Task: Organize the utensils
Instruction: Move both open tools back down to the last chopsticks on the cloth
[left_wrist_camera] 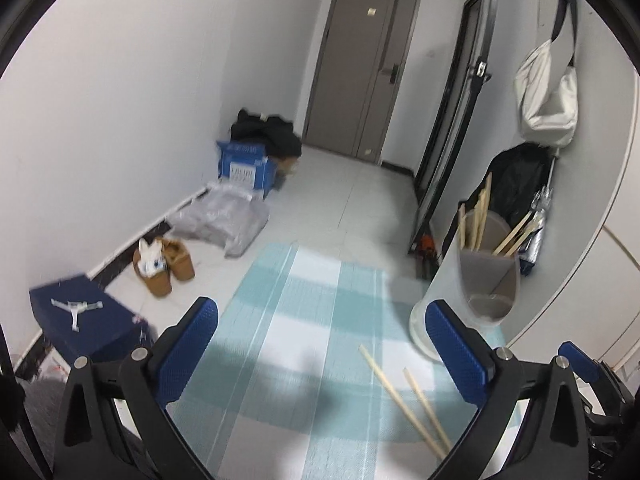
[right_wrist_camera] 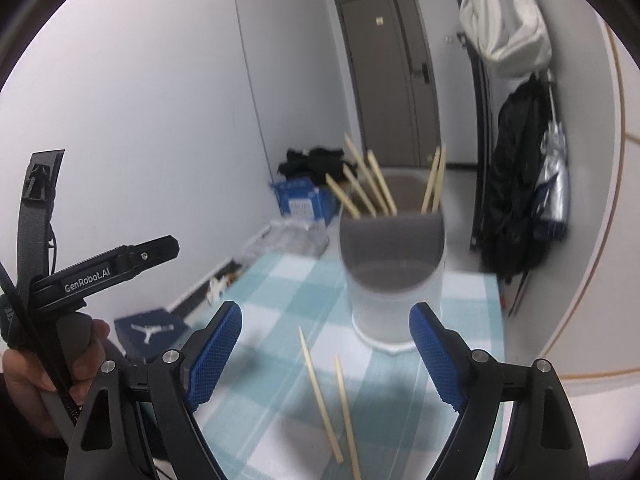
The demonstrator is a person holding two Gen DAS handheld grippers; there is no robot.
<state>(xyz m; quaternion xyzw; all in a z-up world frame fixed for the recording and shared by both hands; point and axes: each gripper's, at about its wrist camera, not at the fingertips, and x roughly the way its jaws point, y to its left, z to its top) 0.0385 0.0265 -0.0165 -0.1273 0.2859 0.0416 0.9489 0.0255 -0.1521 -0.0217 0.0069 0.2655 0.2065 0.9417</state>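
While both jaws stand spread: nothing between them
Left gripper (left_wrist_camera: 322,356): empty
Right gripper (right_wrist_camera: 326,354): empty
Chopsticks (right_wrist_camera: 326,396): two loose, lower centre, on desk (right_wrist_camera: 272,420)
Holder (right_wrist_camera: 394,280): centre, more chopsticks inside

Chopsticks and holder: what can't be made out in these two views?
- Loose chopsticks: near ends cut off by the frame's lower edge in the right wrist view; by the left gripper finger in the left.
- Holder: blurred; its bottom isn't visible, so the standing chopsticks' lower ends are hidden.
- Holder's base, left view: partly behind the finger.
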